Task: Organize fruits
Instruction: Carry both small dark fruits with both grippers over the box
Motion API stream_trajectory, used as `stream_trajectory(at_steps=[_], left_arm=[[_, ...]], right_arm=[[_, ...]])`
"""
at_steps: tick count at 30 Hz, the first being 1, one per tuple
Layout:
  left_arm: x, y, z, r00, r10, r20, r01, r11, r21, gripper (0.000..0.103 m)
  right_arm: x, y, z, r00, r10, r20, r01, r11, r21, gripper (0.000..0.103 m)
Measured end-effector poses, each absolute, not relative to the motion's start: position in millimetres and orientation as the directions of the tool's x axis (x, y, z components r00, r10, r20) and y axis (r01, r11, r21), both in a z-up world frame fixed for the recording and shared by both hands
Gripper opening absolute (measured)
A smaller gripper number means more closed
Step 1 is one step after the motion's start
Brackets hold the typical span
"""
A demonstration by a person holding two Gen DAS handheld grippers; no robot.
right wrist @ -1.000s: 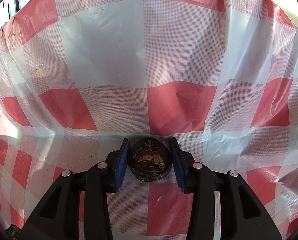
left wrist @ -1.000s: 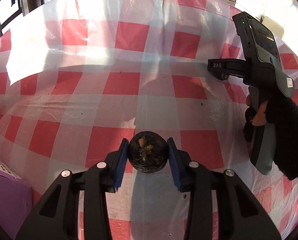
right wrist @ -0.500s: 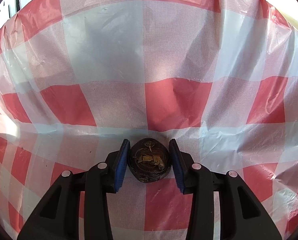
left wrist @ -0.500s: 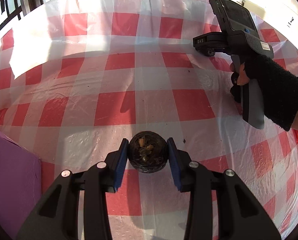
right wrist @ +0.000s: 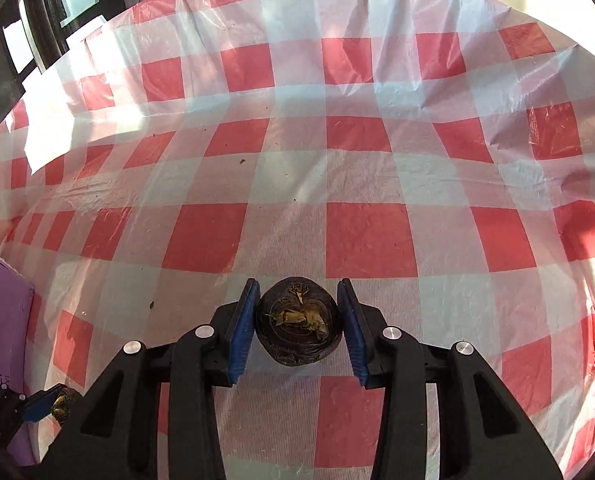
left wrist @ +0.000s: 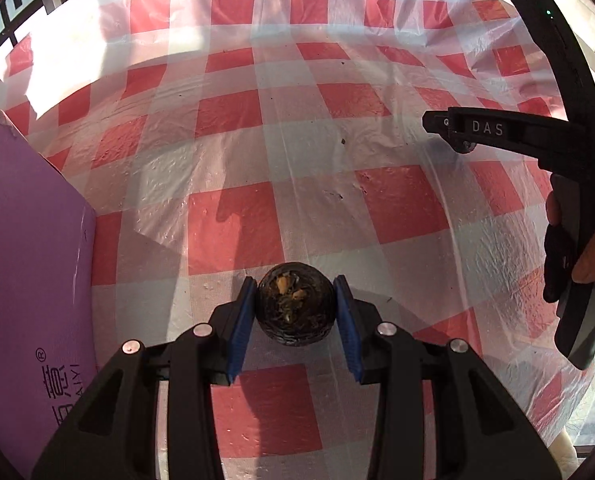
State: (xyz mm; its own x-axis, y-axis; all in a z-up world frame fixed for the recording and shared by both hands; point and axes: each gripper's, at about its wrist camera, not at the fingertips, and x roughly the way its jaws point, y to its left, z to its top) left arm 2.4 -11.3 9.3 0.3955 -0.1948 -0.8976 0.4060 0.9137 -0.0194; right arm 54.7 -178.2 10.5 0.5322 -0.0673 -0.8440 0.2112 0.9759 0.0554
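Since 0.5 s ago, more of the purple box (left wrist: 25, 264) is seen at the left edge of the left wrist view, and the right wrist view has pulled back to show much more of the red-and-white checked cloth (right wrist: 361, 168) on the desk. Left gripper (left wrist: 295, 306) jaws are clamped on a dark round fruit (left wrist: 295, 308), held above the cloth, w/ the box nearby at left. Right gripper (right wrist: 297, 322) jaws are likewise closed on a second dark fruit (right wrist: 298, 322), off the cloth. Right hand (left wrist: 585, 256) is seen on the handle at right.
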Motion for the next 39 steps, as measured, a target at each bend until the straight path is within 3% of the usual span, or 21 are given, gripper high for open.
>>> stream_trajectory(at_steps=[11,25,32,39], left_arm=[[-18,-16,32,0.390,-0.233,-0.891,0.483,0.875,-0.017,0.039],[-51,-11,95,0.442,-0.367,-0.819,0.635,0.772,-0.004,0.039],[-63,28,131,0.507,-0.409,-0.759,0.623,0.782,-0.005,0.039],[-66,110,151,0.579,-0.362,-0.730,0.506,0.862,-0.026,0.039]], right_arm=[[-14,-159,34,0.486,-0.067,-0.872,0.235,0.970,0.056,0.040],[-83,-124,75,0.525,-0.107,-0.844,0.308,0.949,0.071,0.040],[-90,-77,95,0.565,-0.064,-0.823,0.226,0.971,0.079,0.039],[-82,1,119,0.611,0.072,-0.789,0.030,0.993,0.114,0.040]])
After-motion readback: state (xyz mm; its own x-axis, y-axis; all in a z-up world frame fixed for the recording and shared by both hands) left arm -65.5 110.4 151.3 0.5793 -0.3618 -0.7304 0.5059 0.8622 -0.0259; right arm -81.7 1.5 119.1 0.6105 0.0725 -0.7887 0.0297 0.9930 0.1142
